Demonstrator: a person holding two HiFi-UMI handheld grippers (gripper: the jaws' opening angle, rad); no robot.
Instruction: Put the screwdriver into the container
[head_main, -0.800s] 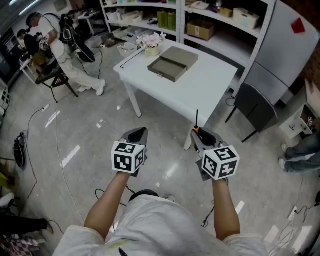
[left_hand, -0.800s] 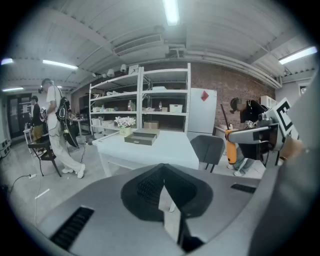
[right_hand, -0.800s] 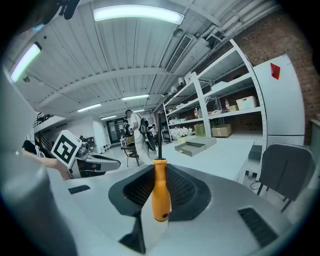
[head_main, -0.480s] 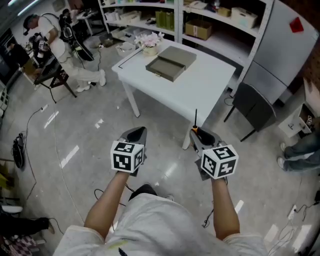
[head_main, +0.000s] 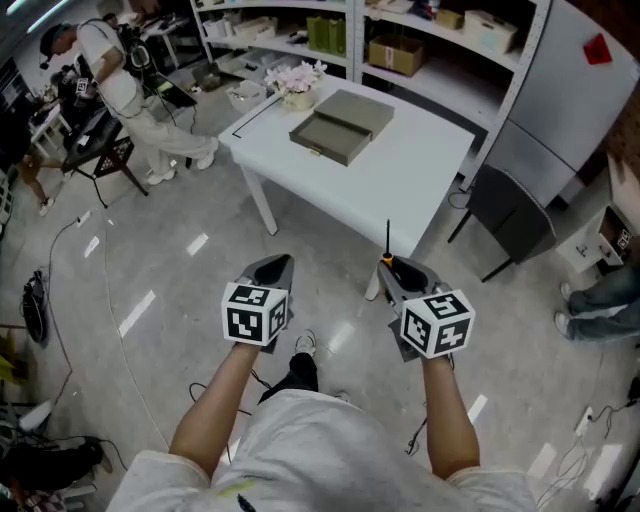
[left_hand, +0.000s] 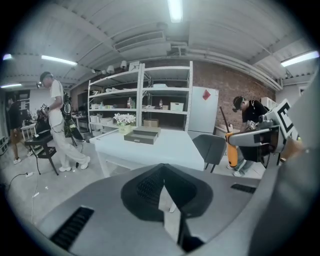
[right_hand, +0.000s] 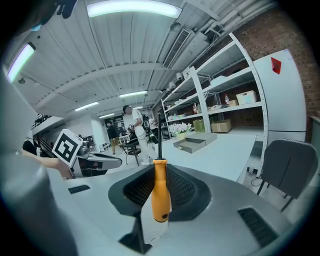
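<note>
right hand-held gripper (right_hand: 156, 172) clamps screwdriver (right_hand: 160, 192) — shaft along jaws, tip forward toward table (head_main: 405, 185) | left hand-held gripper (left_hand: 163, 172) clenched — empty

White table (head_main: 400, 180) with flowers (head_main: 299, 79) at its far corner; dark chair (head_main: 510, 215) beside it; shelves (head_main: 440, 90) behind

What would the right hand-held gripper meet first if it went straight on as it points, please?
Probably the white table, screwdriver tip leading; height is unclear, so it might pass above.
</note>
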